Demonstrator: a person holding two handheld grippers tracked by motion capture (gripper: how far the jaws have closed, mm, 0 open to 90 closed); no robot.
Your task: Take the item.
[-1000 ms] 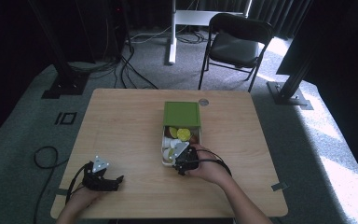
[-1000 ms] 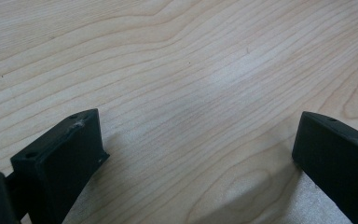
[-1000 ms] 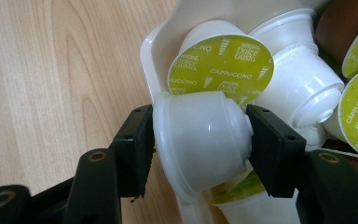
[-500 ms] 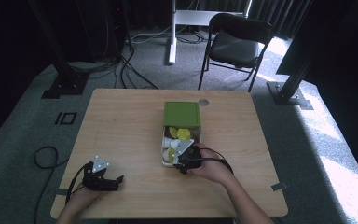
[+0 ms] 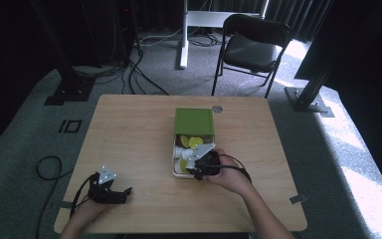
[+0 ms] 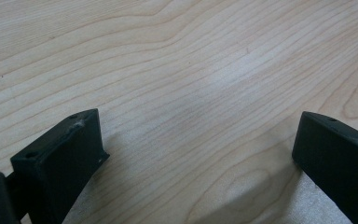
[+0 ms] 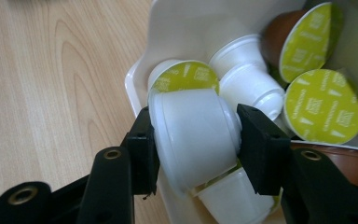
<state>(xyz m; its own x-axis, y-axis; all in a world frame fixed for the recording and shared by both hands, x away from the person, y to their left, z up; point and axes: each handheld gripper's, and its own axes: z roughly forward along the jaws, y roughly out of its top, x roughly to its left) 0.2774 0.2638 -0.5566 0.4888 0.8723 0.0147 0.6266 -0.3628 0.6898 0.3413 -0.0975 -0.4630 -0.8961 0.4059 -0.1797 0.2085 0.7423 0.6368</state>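
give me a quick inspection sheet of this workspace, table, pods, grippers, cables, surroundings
surface: wooden table, bare pale grain around the box.
job's things: white box with green lid open at its far end; coffee pods inside, white and brown, yellow-green foil tops; one white pod clamped on its sides.
clutter: small round disc by the lid.
grippers: right gripper has just closed on the white pod, over the box's near end; left gripper open, low over bare wood at the near left.
cables: one trails from each gripper; more run across the floor.
surroundings: black chair, white desk leg, dark stand bases, grey carpet.
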